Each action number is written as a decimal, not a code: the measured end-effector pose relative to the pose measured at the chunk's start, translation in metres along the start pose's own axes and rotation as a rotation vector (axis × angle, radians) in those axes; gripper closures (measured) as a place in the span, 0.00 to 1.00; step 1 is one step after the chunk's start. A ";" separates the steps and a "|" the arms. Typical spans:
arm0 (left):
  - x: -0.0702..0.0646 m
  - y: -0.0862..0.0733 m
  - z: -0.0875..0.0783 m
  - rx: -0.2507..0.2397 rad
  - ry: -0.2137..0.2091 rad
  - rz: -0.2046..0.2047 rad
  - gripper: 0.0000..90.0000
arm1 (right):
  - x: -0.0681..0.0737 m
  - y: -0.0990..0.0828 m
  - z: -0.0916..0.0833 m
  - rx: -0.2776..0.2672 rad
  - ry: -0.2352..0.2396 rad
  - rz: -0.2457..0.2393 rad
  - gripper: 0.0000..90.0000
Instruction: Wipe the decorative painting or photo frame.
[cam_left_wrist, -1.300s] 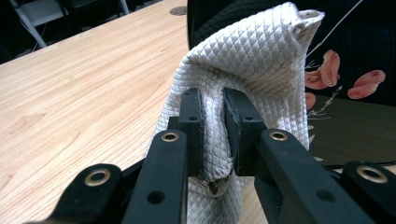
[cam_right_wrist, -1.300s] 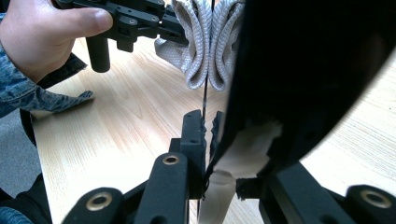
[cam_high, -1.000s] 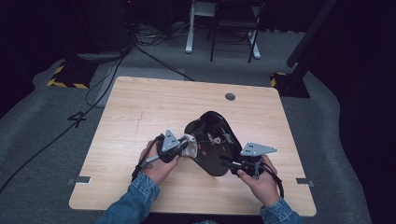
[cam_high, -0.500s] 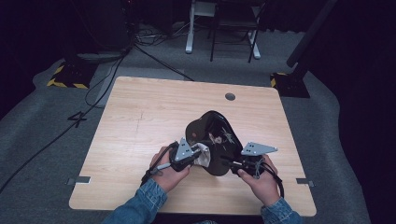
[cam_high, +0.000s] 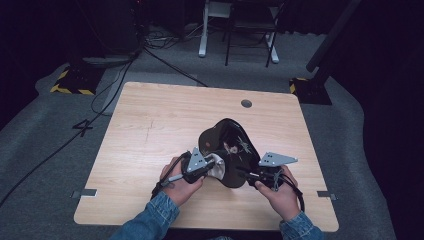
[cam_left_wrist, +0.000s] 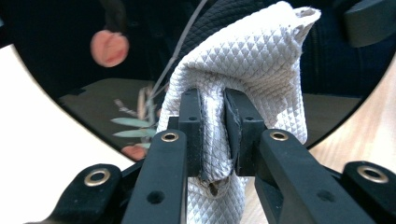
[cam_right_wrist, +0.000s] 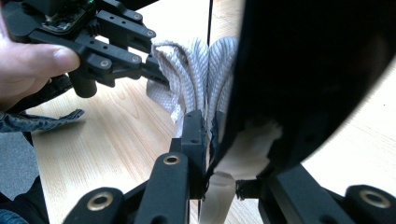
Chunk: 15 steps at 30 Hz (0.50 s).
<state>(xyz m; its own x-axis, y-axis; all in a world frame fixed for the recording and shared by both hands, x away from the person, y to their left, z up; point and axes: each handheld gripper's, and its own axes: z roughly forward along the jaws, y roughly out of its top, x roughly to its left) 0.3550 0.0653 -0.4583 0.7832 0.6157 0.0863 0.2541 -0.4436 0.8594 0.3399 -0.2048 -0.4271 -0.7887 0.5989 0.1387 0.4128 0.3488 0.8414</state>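
A glossy black plate (cam_high: 231, 145) with a leaf and flower print stands tilted over the wooden table (cam_high: 150, 125). My right gripper (cam_high: 244, 175) is shut on its near rim, and the rim (cam_right_wrist: 317, 70) runs between the jaws in the right gripper view. My left gripper (cam_high: 211, 168) is shut on a bunched white quilted cloth (cam_high: 218, 169). The cloth (cam_left_wrist: 252, 65) is pressed against the plate's shiny face (cam_left_wrist: 70, 70), with my left gripper's (cam_left_wrist: 212, 109) pads squeezing a fold. From the right gripper view (cam_right_wrist: 211, 128), the cloth (cam_right_wrist: 187, 70) and the left gripper (cam_right_wrist: 156, 70) sit just left of the plate.
A round cable hole (cam_high: 246, 103) lies in the table's far side. Beyond the table, cables (cam_high: 150, 45) and chair legs (cam_high: 250, 35) rest on the grey floor. A dark post base (cam_high: 310, 90) stands off the far right corner.
My left gripper has slid a little to the right with the cloth, from the plate's left edge onto its lower face. The right hand and the plate have stayed put.
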 end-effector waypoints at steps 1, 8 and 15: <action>0.002 -0.001 0.000 0.001 0.013 -0.002 0.87 | 0.000 0.000 0.000 0.000 0.000 0.000 0.87; 0.021 -0.008 0.000 0.009 0.070 -0.047 0.87 | 0.001 0.000 0.000 0.000 -0.002 0.002 0.87; 0.035 -0.014 -0.002 0.015 0.106 -0.089 0.87 | 0.001 0.000 0.000 0.000 0.000 0.003 0.87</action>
<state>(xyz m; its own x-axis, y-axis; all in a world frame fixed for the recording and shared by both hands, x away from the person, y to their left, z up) 0.3779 0.0946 -0.4666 0.6929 0.7182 0.0635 0.3290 -0.3934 0.8585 0.3397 -0.2040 -0.4269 -0.7878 0.5995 0.1412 0.4148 0.3470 0.8412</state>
